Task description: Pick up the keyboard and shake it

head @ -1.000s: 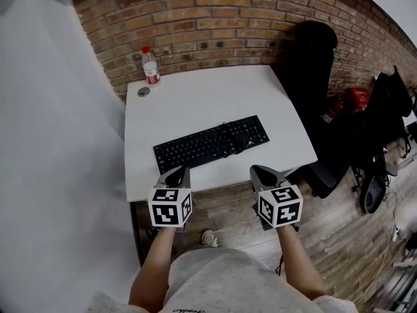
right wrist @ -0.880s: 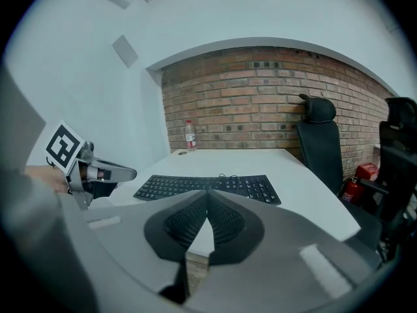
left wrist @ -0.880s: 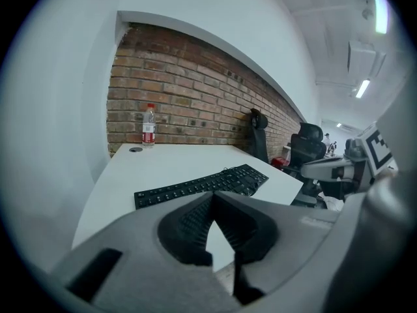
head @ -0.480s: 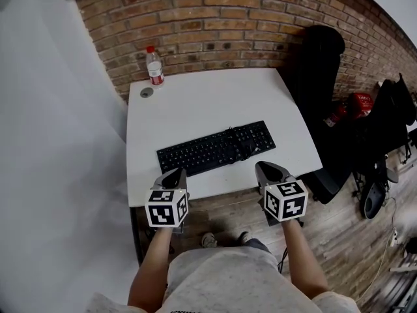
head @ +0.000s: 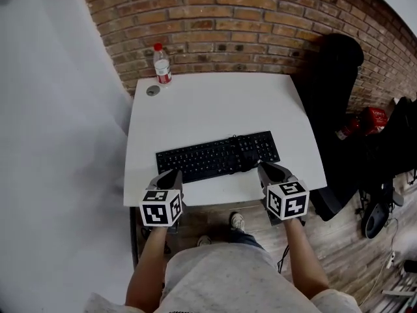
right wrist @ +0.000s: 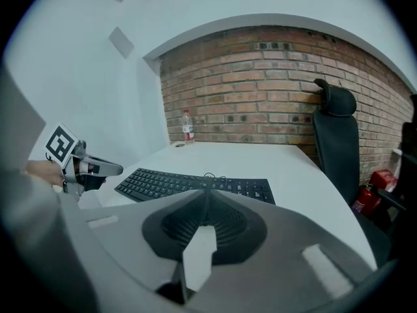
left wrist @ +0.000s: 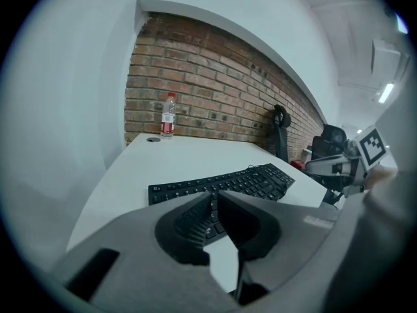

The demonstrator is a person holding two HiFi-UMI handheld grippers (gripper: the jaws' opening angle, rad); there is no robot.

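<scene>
A black keyboard (head: pixel 218 156) lies flat near the front edge of the white table (head: pixel 215 103), its cable bunched on its right part. My left gripper (head: pixel 172 175) hovers just in front of the keyboard's left end. Its jaws are opening, only a narrow slit apart, with nothing between them. My right gripper (head: pixel 266 169) sits just in front of the keyboard's right end, and its jaws are also opening, barely parted and empty. The left gripper view looks over the left gripper (left wrist: pixel 215 194) at the keyboard (left wrist: pixel 221 181). The right gripper view shows the right gripper (right wrist: pixel 205 191) and the keyboard (right wrist: pixel 195 184).
A water bottle (head: pixel 161 64) and a round cable grommet (head: pixel 152 90) are at the table's far left corner, by the brick wall. A black chair (head: pixel 339 77) stands to the right of the table, with a red object (head: pixel 371 119) on the floor beyond it.
Both grippers have moved forward to the table's front edge, closer to the keyboard's ends. The person has stepped nearer the table.
</scene>
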